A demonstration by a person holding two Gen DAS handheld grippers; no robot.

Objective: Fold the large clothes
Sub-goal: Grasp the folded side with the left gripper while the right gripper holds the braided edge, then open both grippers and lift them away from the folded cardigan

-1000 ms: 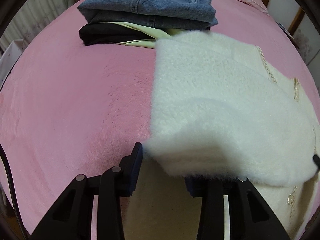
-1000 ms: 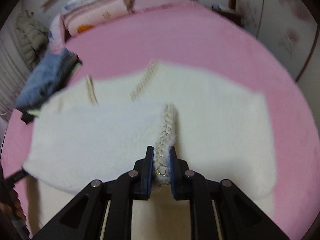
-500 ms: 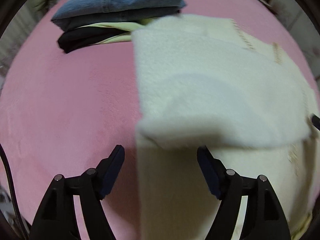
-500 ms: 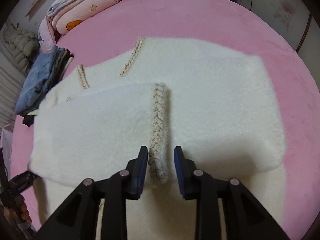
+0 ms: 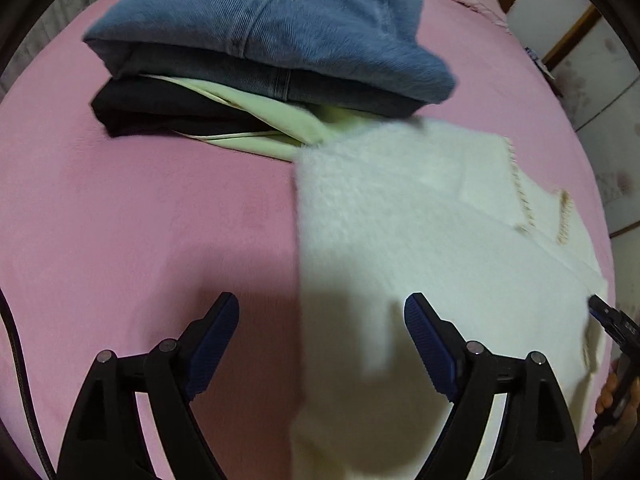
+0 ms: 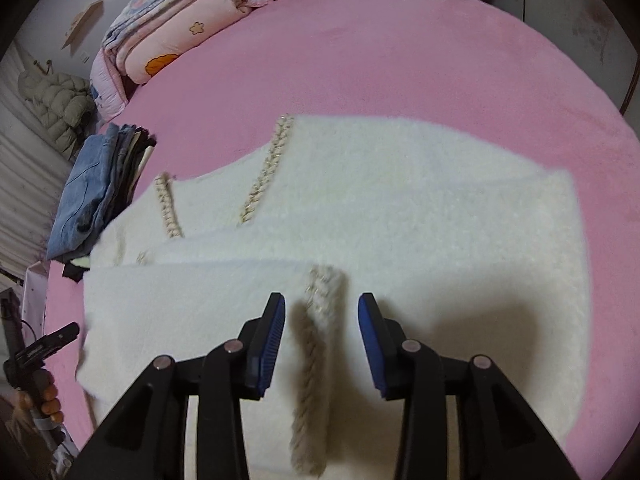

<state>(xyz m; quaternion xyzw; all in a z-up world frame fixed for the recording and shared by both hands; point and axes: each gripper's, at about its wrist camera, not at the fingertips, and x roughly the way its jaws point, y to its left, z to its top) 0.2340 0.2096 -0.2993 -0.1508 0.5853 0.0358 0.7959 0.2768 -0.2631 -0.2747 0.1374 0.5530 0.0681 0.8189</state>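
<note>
On one pink bed [image 6: 400, 60], one white fuzzy garment [image 6: 400, 220] lies beneath two gaping tongs, left tongs [image 5: 322, 334] and right tongs [image 6: 322, 338].

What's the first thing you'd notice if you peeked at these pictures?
A big fluffy white sweater spread across a bright pink bed, with braided trim lying between the open right claw. Beside its far edge sits a stack topped with folded blue jeans.

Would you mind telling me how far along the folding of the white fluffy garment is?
Done: one sleeve lies folded across the white garment, its braided cuff on top. In hand: nothing; the left gripper and right gripper are both open. Left: the garment is spread wide on the pink bed, not stacked with the folded jeans.
</note>
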